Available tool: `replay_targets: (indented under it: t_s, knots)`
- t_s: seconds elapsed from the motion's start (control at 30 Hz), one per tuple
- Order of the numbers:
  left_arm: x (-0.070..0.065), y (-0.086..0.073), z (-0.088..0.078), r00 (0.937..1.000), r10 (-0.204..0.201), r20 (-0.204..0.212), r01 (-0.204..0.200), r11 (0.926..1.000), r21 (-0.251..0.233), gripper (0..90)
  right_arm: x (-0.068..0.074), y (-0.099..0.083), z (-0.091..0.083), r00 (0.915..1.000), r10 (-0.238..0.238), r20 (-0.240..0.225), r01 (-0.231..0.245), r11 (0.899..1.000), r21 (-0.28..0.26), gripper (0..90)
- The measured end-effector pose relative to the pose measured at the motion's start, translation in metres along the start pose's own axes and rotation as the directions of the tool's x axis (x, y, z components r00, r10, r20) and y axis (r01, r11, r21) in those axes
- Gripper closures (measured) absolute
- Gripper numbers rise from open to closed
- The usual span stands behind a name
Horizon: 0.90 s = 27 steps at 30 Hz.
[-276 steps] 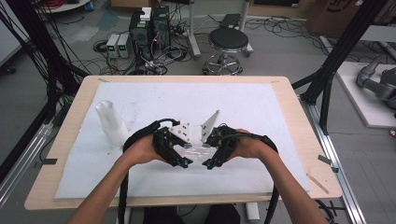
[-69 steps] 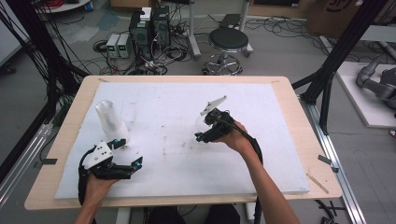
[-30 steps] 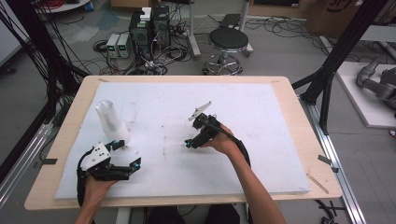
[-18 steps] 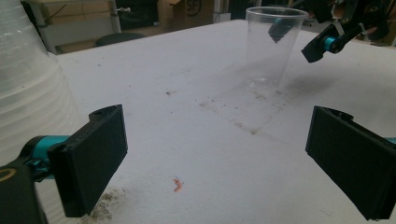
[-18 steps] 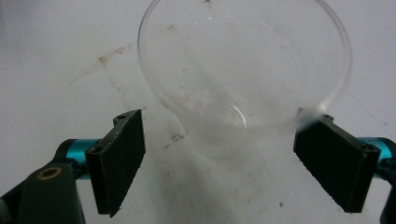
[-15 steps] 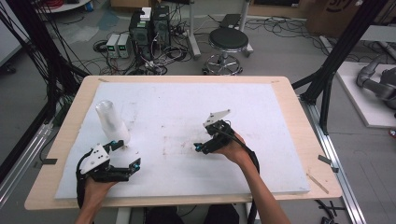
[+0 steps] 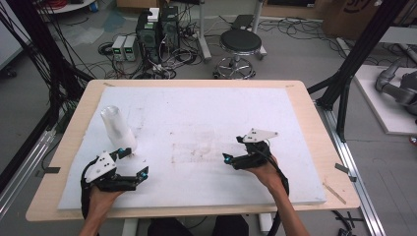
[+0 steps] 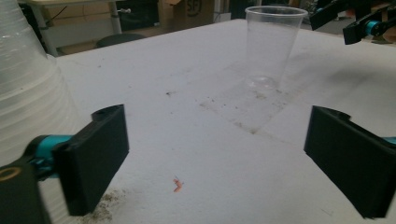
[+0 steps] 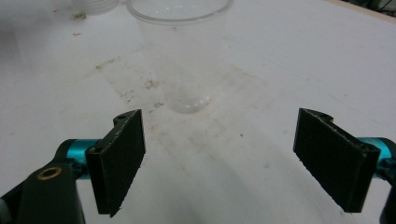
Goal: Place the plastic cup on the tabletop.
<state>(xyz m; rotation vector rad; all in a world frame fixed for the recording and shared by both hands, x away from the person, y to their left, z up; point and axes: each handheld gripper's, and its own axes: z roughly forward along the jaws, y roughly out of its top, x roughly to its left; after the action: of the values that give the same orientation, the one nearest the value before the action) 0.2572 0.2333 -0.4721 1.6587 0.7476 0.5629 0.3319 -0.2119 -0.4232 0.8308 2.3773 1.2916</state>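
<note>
A single clear plastic cup (image 9: 180, 56) stands upright on the white sheet, just ahead of my right gripper (image 9: 224, 163). That gripper is open, its jaws wide apart with nothing between them. In the high view my right gripper (image 7: 232, 149) lies right of the sheet's middle and points left. A stack of clear cups (image 7: 118, 129) stands at the left. Right beside it is my left gripper (image 7: 134, 161), open and empty; its jaws have just been closing a little. The left gripper view has the stack (image 8: 28, 93) at its left edge and the single cup (image 8: 273, 46) farther off.
The white sheet (image 7: 196, 113) covers most of the wooden table (image 7: 314, 108). A small red speck (image 8: 178, 185) lies on the sheet near the left jaws. Behind the table stand a stool (image 7: 241, 46), computer boxes (image 7: 157, 27) and cables; black frame posts flank both sides.
My right gripper has drawn back to the right and toward the near edge, away from the single cup. The left hand has stayed by the stack.
</note>
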Motion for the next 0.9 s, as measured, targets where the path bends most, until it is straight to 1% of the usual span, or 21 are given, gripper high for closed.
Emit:
replay_targets:
  t_s: [0.07,0.13,0.23,0.27,0.33,0.47,0.53,0.73,0.83,0.9]
  knots:
    - [0.000,0.000,0.000,1.0000,0.000,-0.002,0.000,1.0000,0.004,9.5,-0.002,-0.007,-0.007,0.9998,0.005,0.022,-0.004,1.000,-0.029,16.9]
    - [0.000,0.000,0.001,1.0000,-0.004,0.000,0.004,1.0000,0.004,9.5,-0.004,-0.014,-0.014,0.9990,0.021,0.040,-0.019,0.998,-0.053,16.9]
    - [0.001,0.000,0.000,0.9999,-0.011,0.007,0.011,0.9999,0.000,9.3,-0.006,-0.024,-0.024,0.9975,0.039,0.058,-0.034,0.997,-0.075,16.9]
    - [0.001,0.000,0.000,0.9999,-0.012,0.010,0.012,0.9999,0.001,9.3,-0.006,-0.024,-0.024,0.9975,0.039,0.058,-0.034,0.997,-0.075,16.9]
    - [0.002,0.000,0.001,0.9996,-0.025,0.014,0.025,0.9997,0.003,9.1,-0.007,-0.030,-0.029,0.9967,0.049,0.065,-0.043,0.995,-0.086,16.9]
    - [0.003,0.000,0.000,0.9994,-0.033,0.013,0.033,0.9995,0.001,8.3,-0.010,-0.040,-0.037,0.9949,0.065,0.077,-0.057,0.992,-0.109,16.8]
    - [0.003,0.000,0.001,0.9993,-0.036,0.010,0.036,0.9994,0.000,8.3,-0.011,-0.046,-0.042,0.9927,0.075,0.094,-0.063,0.990,-0.126,16.9]
    - [0.004,0.000,0.001,0.9993,-0.036,0.008,0.036,0.9993,0.011,8.3,-0.015,-0.057,-0.053,0.9873,0.089,0.132,-0.067,0.984,-0.164,16.9]
    - [0.003,0.001,0.002,0.9995,-0.032,0.004,0.031,0.9993,0.021,8.4,-0.015,-0.060,-0.054,0.9867,0.087,0.137,-0.063,0.983,-0.171,16.9]
    - [0.003,0.001,0.003,0.9995,-0.033,0.003,0.033,0.9990,0.029,8.4,-0.015,-0.062,-0.053,0.9872,0.090,0.131,-0.068,0.984,-0.167,16.9]
